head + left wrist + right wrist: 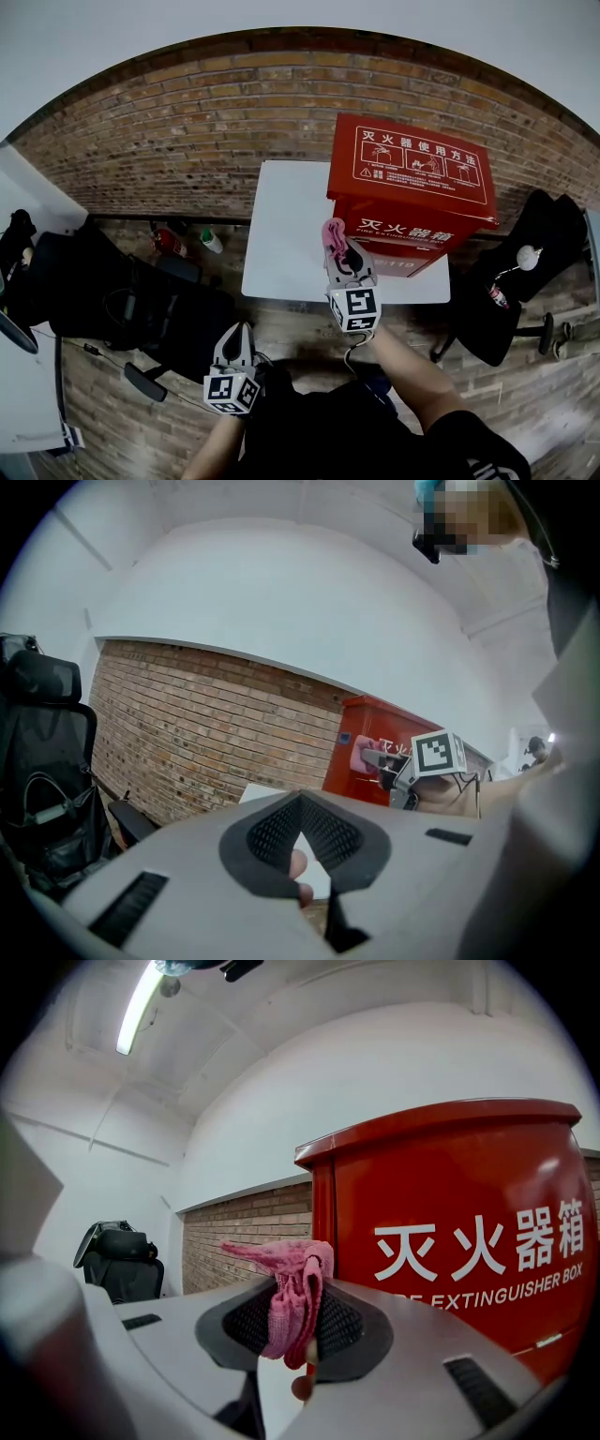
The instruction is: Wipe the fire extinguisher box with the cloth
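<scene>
The red fire extinguisher box (412,192) with white lettering stands on the right part of a white table (281,234). My right gripper (337,248) is shut on a pink cloth (332,234), which it holds up just left of the box's front face. In the right gripper view the cloth (291,1288) hangs bunched between the jaws of the right gripper (298,1274), with the box (450,1204) close on the right. I cannot tell whether cloth and box touch. My left gripper (234,354) is low by the person's body, shut and empty (302,803).
A brick wall (187,122) runs behind the table. A black office chair (112,300) stands at the left, with two bottles (169,242) on the floor near it. A black chair with a bag (525,262) stands at the right.
</scene>
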### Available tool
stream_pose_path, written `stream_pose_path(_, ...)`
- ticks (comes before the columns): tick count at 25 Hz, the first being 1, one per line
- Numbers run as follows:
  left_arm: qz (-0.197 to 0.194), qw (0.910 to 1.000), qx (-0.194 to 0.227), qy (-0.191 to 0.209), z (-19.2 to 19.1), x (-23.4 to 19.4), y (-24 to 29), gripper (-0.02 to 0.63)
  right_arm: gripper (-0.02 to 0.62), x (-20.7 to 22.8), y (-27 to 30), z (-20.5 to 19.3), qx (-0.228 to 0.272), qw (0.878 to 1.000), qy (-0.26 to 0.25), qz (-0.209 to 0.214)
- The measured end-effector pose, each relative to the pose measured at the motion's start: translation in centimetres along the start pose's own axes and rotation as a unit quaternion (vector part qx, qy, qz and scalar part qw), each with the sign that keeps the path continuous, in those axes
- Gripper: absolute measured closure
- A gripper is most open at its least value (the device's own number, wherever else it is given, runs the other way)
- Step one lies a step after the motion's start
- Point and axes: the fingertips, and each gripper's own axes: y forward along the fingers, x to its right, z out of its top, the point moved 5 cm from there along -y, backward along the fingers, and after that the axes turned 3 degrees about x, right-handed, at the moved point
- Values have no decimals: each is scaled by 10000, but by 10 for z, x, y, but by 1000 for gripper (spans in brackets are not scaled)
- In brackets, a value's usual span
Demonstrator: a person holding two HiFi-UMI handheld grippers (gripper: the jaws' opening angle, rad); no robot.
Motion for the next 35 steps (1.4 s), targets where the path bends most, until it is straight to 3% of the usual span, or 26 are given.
stream_pose_path(13, 51, 10000, -13, -21, -3, -6, -7, 583, 495, -5, 2, -45, -365, 9993, 98, -56)
stream_pose_path(35, -307, 9995, -95, 37, -7, 20, 16, 583, 495, 34, -24, -43, -290, 9983, 52, -503)
